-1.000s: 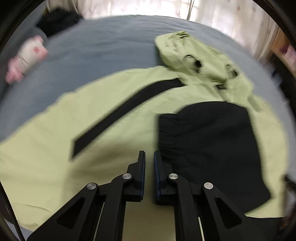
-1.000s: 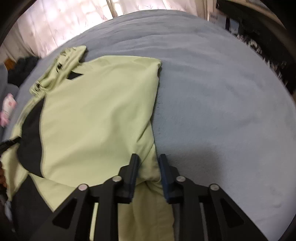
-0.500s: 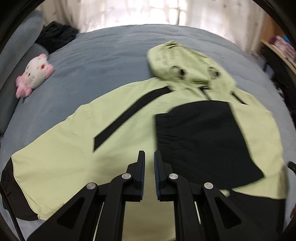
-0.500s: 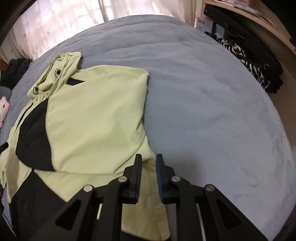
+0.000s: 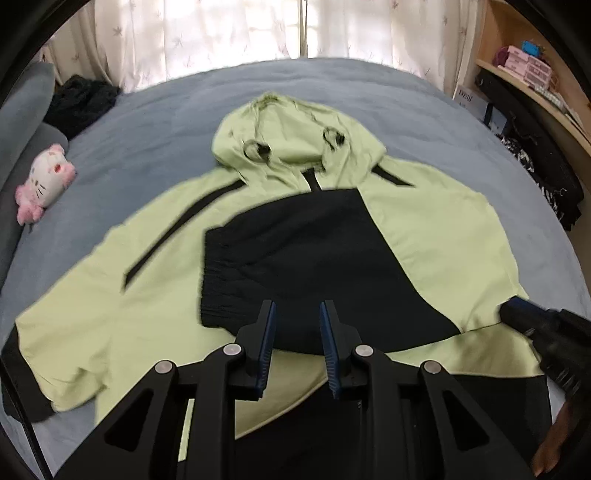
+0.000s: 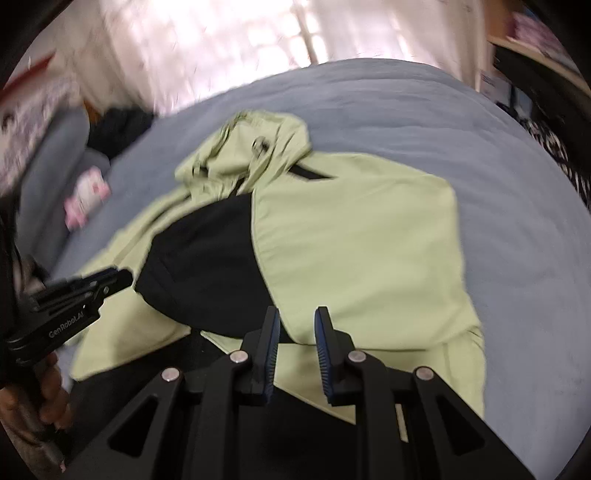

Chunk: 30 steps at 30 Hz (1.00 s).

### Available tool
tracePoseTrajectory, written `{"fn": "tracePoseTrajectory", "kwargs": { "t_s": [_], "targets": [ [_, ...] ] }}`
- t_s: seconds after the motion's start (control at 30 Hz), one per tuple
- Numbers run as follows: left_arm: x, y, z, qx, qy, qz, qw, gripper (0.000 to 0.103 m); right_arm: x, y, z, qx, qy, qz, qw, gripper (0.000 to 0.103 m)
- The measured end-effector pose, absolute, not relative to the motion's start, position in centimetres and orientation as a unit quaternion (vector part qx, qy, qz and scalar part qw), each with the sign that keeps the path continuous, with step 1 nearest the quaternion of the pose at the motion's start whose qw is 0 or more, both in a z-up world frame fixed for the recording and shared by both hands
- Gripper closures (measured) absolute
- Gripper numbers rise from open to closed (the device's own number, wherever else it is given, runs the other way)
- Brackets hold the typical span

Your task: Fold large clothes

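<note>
Ahead of both grippers, the left gripper [image 5: 296, 341] and right gripper [image 6: 295, 343] now gape empty, having let go of the green hoodie [image 5: 424, 229] lying on the bed [image 5: 147, 122], one sleeve folded across.

The hoodie [image 5: 155, 295] lies spread flat on the bed [image 5: 369, 85], hood toward the curtains [image 5: 207, 33] at the far side. One sleeve [image 5: 314, 266] is folded across the chest; the other stretches out to the left. A plush toy [image 5: 42, 184] sits on the bed left of the hoodie (near a pillow [image 5: 22, 110]). Shelves [image 5: 532, 74] stand to the right. Both tongs hang over the hem: left tongs [image 5: 295, 345], right tongs [image 6: 295, 350].
</note>
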<state>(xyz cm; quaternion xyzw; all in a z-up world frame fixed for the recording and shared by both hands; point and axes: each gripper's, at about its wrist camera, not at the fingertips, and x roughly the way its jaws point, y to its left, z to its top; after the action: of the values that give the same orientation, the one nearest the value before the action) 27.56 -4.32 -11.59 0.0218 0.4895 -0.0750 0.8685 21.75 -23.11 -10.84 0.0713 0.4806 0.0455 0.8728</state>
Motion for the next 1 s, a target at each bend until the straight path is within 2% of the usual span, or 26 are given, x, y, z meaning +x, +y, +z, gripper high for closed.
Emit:
{"fn": "tracePoseTrajectory", "kwargs": {
  "t_s": [0.1,0.3,0.43,0.53,0.67,0.73,0.8,0.87,1.0],
  "targets": [
    [28.6,-5.5,-13.9,0.013,0.509,-0.074,0.857,0.08,23.6,-20.5,-13.1,0.027,0.496,0.027,0.868,0.084],
    [31.3,-4.8,-19.4,0.023,0.55,-0.034,0.834,0.08,25.7,-21.5,-17.4,0.002,0.525,0.007,0.851,0.084],
    [32.1,-2.7,-19.3,0.01,0.537,-0.017,0.843,0.077,25.8,-27.6,-17.8,-0.009,0.51,-0.095,0.855,0.084],
    [32.2,-1.9,-19.2,-0.01,0.54,-0.03,0.841,0.077,25.2,-32.4,-17.7,0.04,0.512,-0.115,0.85,0.086],
    [31.1,-2.4,-18.1,0.01,0.528,-0.022,0.849,0.076,24.5,-32.7,-16.4,0.036,0.508,-0.123,0.852,0.086],
    [30.6,-2.6,-17.3,0.012,0.524,-0.023,0.851,0.071,24.0,-31.6,-15.8,0.022,0.502,-0.118,0.857,0.086],
    [30.0,-2.4,-16.3,0.01,0.519,-0.022,0.855,0.051,23.2,-30.5,-15.0,0.02,0.495,-0.104,0.863,0.086],
    [29.4,-1.9,-15.0,0.012,0.505,-0.016,0.863,0.043,22.5,-29.7,-14.4,0.019,0.491,-0.103,0.865,0.085],
    [27.4,-0.8,-12.0,0.011,0.481,-0.01,0.876,0.043,20.8,-29.5,-13.4,0.062,0.497,-0.091,0.861,0.083]
  ]
}}
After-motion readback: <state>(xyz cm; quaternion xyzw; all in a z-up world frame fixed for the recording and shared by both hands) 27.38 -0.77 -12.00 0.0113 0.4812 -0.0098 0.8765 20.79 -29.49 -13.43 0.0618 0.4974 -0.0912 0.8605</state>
